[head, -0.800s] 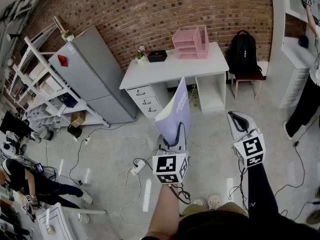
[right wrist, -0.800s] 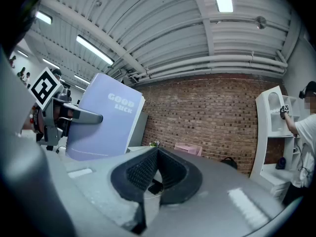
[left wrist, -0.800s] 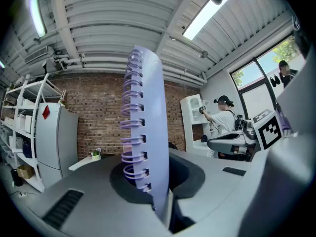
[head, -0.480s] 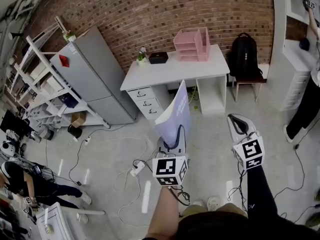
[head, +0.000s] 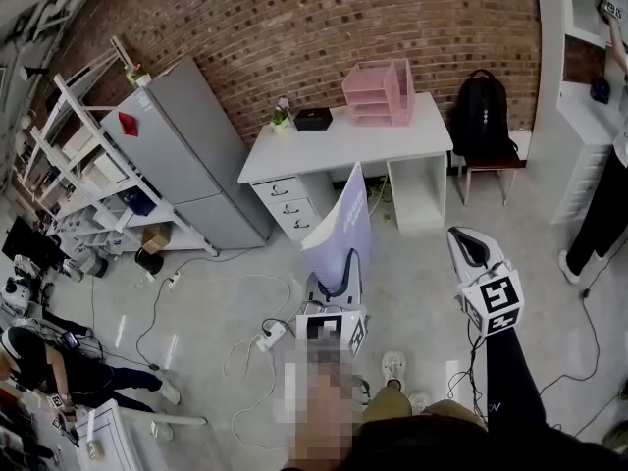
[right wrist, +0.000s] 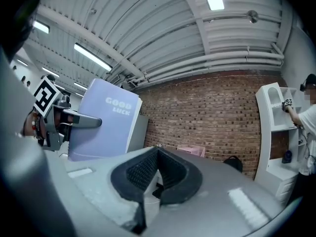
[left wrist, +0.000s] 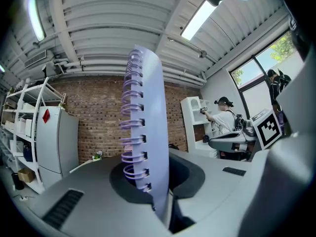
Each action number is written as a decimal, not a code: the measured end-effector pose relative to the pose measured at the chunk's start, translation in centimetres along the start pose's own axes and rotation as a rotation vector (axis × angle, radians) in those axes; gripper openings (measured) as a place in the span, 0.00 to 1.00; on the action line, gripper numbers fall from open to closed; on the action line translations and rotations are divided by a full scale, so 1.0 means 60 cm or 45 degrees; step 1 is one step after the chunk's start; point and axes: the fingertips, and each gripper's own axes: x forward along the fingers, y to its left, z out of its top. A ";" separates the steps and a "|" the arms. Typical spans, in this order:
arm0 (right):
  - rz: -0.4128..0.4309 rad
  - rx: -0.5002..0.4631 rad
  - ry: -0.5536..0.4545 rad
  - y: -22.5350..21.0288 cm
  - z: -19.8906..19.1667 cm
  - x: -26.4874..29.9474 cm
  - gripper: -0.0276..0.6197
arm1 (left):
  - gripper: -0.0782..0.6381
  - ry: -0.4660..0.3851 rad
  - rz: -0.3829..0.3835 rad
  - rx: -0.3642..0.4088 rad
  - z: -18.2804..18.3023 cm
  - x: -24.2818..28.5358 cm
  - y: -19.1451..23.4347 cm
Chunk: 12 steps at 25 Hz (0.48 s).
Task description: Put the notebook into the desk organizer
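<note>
A shoe (head: 392, 366) has stepped forward, so the far desk (head: 324, 147) and pink desk organizer (head: 378, 93) sit slightly nearer. The left gripper (head: 339, 275) stays clamped on the upright notebook (head: 342, 226) (still well short); the right gripper (head: 469, 247) is closed, empty.

A workroom or lab rather than a home — bare brick wall (head: 324, 27), ribbed metal ceiling (left wrist: 113, 14) with strip lights (left wrist: 201, 18), cables (head: 245, 312) strewn over a concrete floor (head: 422, 263). A white desk (head: 343, 145) with a pink desk organizer (head: 378, 94), a grey fridge (head: 186, 155) and open shelving (head: 69, 165) line the wall.
</note>
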 end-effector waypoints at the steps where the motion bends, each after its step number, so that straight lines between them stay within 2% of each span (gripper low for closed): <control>1: 0.001 0.001 -0.005 -0.001 0.001 0.004 0.04 | 0.16 -0.003 0.000 -0.001 0.001 0.004 0.003; 12: -0.003 -0.010 -0.031 -0.031 0.006 0.080 0.04 | 0.16 -0.038 0.001 -0.002 0.013 0.077 0.043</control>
